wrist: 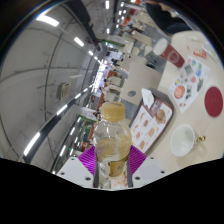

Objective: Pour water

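A: Task object: clear plastic bottle (112, 140) with a pale yellowish cap and a tinted liquid inside. Position?

B: Upright relative to the fingers, standing between them. The gripper (112, 160) is closed narrow on it; the magenta pads (88, 158) press against the bottle's sides left and right. Held, not resting on anything visible.

A: The whole view is tilted. Surroundings, working outward?

B: Just beyond the bottle, a printed menu card (150, 122) with red and white food pictures lies on a pale tabletop (195, 112). Beside that card, a white round bowl (183, 141), its contents unclear.

A: Farther out?

B: A second menu card (178, 92) with pictures, then a dark red round disc (213, 99) near the table's far side. Cannot tell what the disc is.

A: Background?

B: A long room with rows of ceiling strip lights (55, 22) and tables and chairs (120, 70) running away into the distance. Details there too small to read.
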Motion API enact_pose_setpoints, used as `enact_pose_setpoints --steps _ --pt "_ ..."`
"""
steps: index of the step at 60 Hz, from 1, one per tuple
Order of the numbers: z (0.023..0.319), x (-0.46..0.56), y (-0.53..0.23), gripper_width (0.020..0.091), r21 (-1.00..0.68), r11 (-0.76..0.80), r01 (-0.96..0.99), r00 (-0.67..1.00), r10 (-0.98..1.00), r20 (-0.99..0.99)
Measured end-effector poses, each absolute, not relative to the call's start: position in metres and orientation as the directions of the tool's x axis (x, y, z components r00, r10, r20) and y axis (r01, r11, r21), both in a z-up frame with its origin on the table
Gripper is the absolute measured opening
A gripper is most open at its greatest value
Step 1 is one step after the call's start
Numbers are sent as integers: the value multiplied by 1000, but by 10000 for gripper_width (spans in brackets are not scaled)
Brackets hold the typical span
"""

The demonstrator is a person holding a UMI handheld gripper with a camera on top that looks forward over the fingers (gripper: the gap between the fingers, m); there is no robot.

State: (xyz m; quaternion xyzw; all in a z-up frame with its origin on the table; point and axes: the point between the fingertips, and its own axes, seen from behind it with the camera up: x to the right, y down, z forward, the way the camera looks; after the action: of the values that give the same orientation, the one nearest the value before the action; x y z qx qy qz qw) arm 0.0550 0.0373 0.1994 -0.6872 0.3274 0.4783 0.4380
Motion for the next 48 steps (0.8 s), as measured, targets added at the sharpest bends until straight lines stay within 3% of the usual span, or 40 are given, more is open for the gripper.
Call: enact_pose_setpoints --steps 6,13,20,29,37,46,48 --pt "232 93 31 378 -573 -343 -744 591 61 -804" --pt "244 149 26 376 -826 -250 -504 841 76 -536" --pt "211 207 25 376 -940 -238 -244 967 15 -255" --pt "141 266 19 374 -950 -312 -32 999 -31 -23" --pt "85 281 16 377 -924 -383 14 999 -29 27" --pt "47 293 2 397 -901 -433 19 999 -33 37" --pt "52 294 1 387 -919 -394 14 999 -36 31"
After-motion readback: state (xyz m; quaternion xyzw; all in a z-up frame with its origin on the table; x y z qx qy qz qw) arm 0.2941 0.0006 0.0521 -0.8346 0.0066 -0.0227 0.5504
